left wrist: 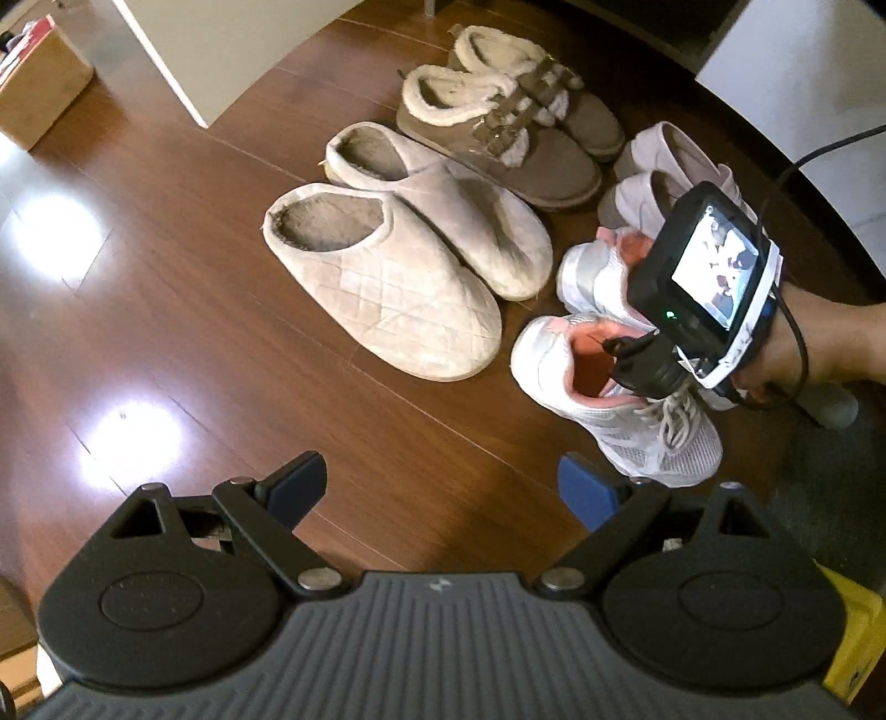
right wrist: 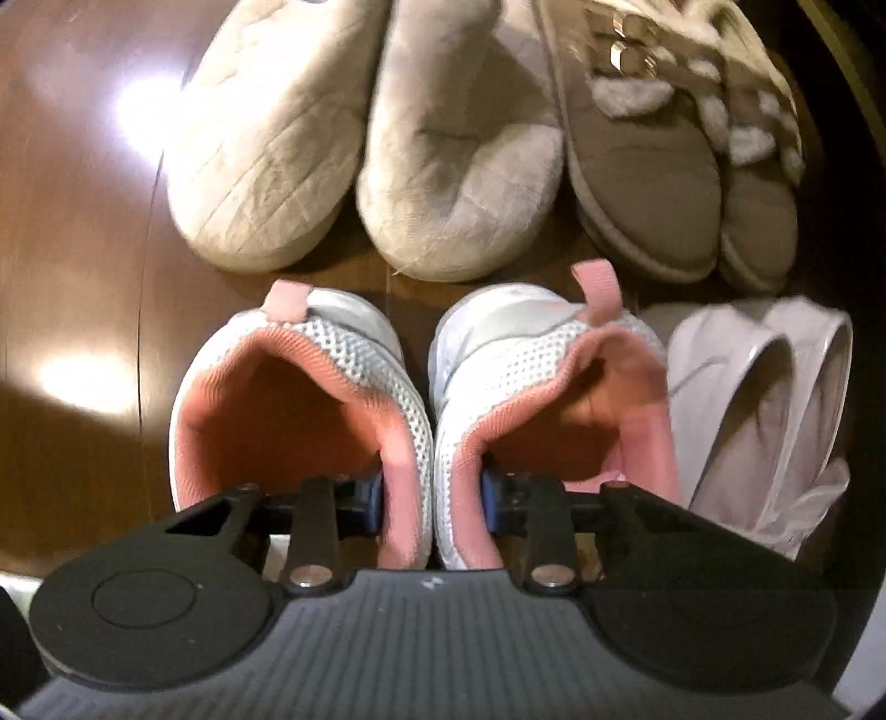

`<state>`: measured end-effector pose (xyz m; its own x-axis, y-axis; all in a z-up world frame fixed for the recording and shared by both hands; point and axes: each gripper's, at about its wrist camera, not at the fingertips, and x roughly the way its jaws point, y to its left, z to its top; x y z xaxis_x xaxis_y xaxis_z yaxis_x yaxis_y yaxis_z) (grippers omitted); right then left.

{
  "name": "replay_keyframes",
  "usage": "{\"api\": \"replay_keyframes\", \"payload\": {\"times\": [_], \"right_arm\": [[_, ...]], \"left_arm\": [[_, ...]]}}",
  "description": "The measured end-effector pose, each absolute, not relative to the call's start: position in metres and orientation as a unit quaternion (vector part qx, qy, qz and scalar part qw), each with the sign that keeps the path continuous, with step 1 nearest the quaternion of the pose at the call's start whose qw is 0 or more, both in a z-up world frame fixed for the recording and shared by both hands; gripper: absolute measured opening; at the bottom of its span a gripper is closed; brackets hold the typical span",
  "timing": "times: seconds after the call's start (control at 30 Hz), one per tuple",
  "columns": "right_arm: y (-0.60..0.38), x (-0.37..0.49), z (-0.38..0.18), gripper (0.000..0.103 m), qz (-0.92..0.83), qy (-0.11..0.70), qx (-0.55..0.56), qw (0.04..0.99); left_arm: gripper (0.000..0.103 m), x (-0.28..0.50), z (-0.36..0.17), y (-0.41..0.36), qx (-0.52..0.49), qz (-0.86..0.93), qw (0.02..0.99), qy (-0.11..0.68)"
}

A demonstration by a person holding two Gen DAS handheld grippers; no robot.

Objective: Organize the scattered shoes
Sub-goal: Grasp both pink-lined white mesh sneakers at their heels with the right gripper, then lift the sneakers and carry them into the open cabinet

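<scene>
Two white mesh sneakers with pink lining stand side by side on the wood floor, the left sneaker (right wrist: 299,387) and the right sneaker (right wrist: 554,376). My right gripper (right wrist: 431,495) has one finger inside each sneaker and is shut on their two adjoining inner walls. In the left wrist view the right gripper's body (left wrist: 703,288) sits over the sneakers (left wrist: 620,399). My left gripper (left wrist: 443,487) is open and empty above bare floor in front of the quilted beige slippers (left wrist: 387,288). Brown fur-lined buckle shoes (left wrist: 498,133) stand behind them.
A pair of pale lilac flats (right wrist: 775,399) lies right of the sneakers, also seen in the left wrist view (left wrist: 659,166). A cardboard box (left wrist: 39,83) stands far left. A white cabinet panel (left wrist: 183,50) is at the back. A black cable (left wrist: 819,155) runs at right.
</scene>
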<state>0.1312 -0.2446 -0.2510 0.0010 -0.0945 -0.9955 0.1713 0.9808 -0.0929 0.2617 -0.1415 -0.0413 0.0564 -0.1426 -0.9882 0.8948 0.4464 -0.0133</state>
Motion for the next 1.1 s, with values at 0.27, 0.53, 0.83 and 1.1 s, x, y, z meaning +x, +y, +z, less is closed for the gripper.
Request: {"api": "replay_keyframes", "payload": {"times": [0.27, 0.53, 0.83, 1.1], "right_arm": [[-0.282, 0.110, -0.149, 0.021, -0.204, 0.611, 0.218, 0.733], [-0.358, 0.138, 0.030, 0.021, -0.373, 0.398, 0.396, 0.739], [-0.489, 0.190, 0.106, 0.021, -0.506, 0.265, 0.432, 0.698], [-0.574, 0.230, 0.103, 0.022, -0.567, 0.259, 0.429, 0.653]], "left_arm": [[0.093, 0.257, 0.009, -0.150, 0.378, -0.424, 0.638, 0.520], [0.093, 0.267, 0.074, -0.182, 0.408, -0.460, 0.666, 0.422], [0.093, 0.306, 0.050, -0.295, 0.389, -0.559, 0.667, 0.301], [0.093, 0.355, 0.001, -0.428, 0.350, -0.646, 0.625, 0.265]]}}
